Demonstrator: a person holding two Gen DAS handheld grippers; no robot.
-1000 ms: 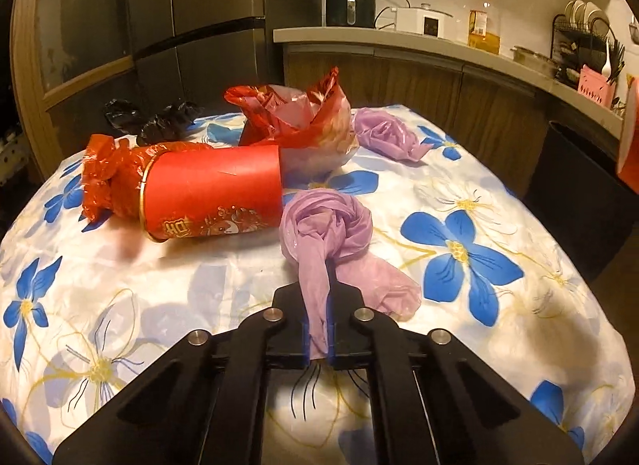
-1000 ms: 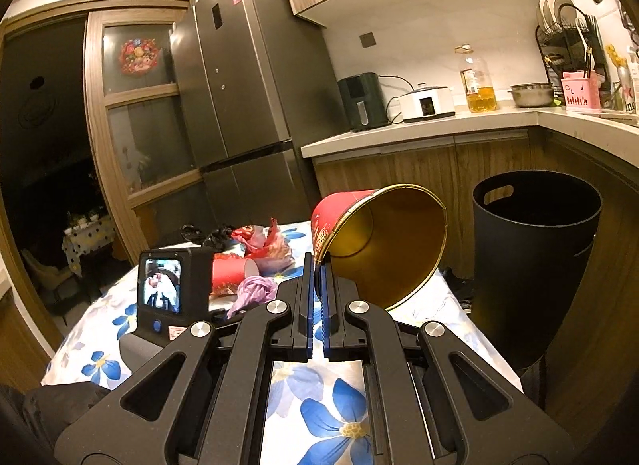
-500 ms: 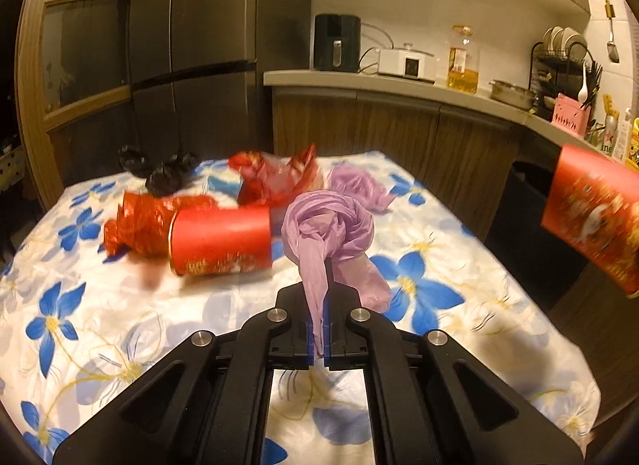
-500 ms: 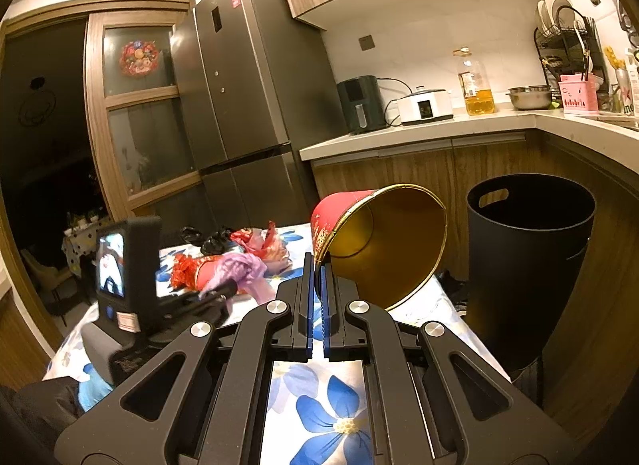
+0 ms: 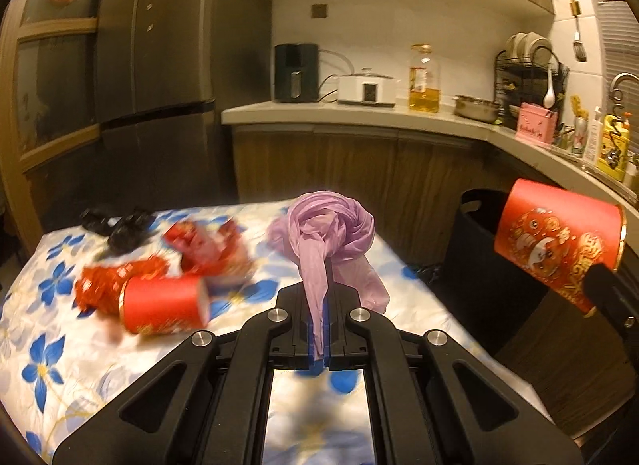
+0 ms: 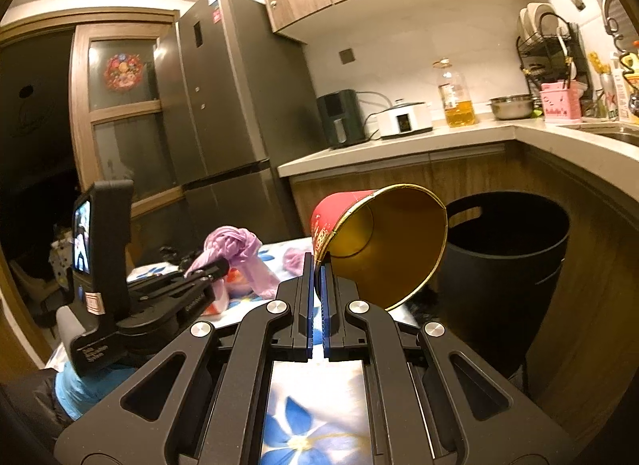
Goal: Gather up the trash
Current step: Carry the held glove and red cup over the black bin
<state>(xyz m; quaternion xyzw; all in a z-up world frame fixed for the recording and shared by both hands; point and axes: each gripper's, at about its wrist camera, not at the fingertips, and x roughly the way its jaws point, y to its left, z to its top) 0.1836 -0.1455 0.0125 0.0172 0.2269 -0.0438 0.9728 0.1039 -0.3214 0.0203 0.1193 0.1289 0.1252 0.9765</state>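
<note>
Both tongs are busy holding trash. One is the left gripper [image 5: 319, 329], and its two fingers are squeezed tight on a thin tail of the purple bag [image 5: 325, 233], so the knotted, puffy part hangs up in the air in front of it, off the table [image 5: 60, 353]. I think it holds the tail because that bit is skinny enough to fit between the fingers, while the puffy part would squash and slip. The right gripper [image 6: 317, 305] is pinched onto the rim of the big red cup [image 6: 383, 241], one finger inside and one outside. The cup is tipped on its side with its gold inside showing, close beside the black trash bin [image 6: 507, 265]. The rim is a good place to grab, since the cup is too fat to fit across. The bin stands on the floor just past the end of the table, next to the wooden cupboards, so both things look ready to be carried over and dropped in. More trash is on the flowery table: a smaller red cup [image 5: 163, 309] lying on its side, some crinkly red wrapping [image 5: 211, 249] behind it, another purple bag [image 6: 294, 259], and something black [image 5: 116, 225] at the far side. So it looks like the job is only partly done.
</note>
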